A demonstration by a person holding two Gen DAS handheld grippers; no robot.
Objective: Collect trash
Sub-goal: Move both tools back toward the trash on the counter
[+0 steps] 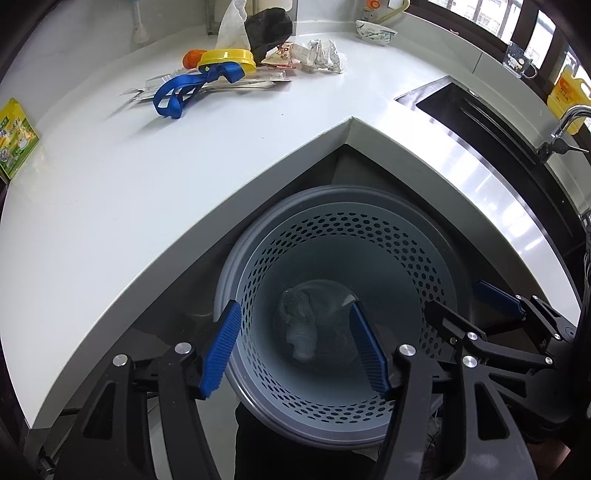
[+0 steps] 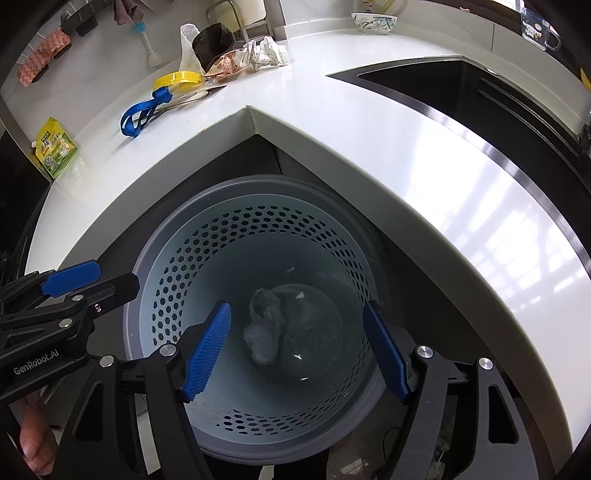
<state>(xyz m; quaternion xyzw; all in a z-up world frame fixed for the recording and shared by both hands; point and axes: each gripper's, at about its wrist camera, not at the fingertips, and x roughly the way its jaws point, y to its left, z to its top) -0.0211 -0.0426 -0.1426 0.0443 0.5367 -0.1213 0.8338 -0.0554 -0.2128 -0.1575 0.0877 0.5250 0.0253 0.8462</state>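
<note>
1. Left wrist view: the left gripper (image 1: 295, 343) hangs over the bin (image 1: 436, 236). Its blue fingers (image 1: 221, 347) are wide apart and hold nothing.
2. The bin is gray with many small holes. It stands on the floor, tucked in the corner under the white counter (image 1: 110, 206).
3. A gray wad (image 1: 301, 328) lies at the bottom of the bin.
4. The right gripper (image 1: 461, 299) shows at the right, over the bin's rim. Its fingers are apart too.
5. More trash sits far back on the counter: a blue strap (image 1: 173, 96), a yellow lid (image 1: 227, 59), a black lump (image 1: 267, 26), white crumpled paper (image 1: 325, 55) and a snack wrapper (image 1: 282, 55). They lie close together in a pile.
6. A green packet (image 1: 14, 136) lies at the left edge. A sink (image 1: 469, 110) is at the right.
7. Right wrist view: the right gripper (image 2: 297, 343) is over the bin (image 2: 155, 251), open and empty.
8. The wad (image 2: 264, 328) lies deep inside the bin.
9. The left gripper (image 2: 92, 278) shows at the left, by the bin's rim.
10. The strap (image 2: 142, 112), lid (image 2: 179, 79), paper (image 2: 267, 53) and lump (image 2: 214, 40) are on the counter (image 2: 369, 147), well apart from the bin. A bowl (image 2: 373, 22) stands further back.
</note>
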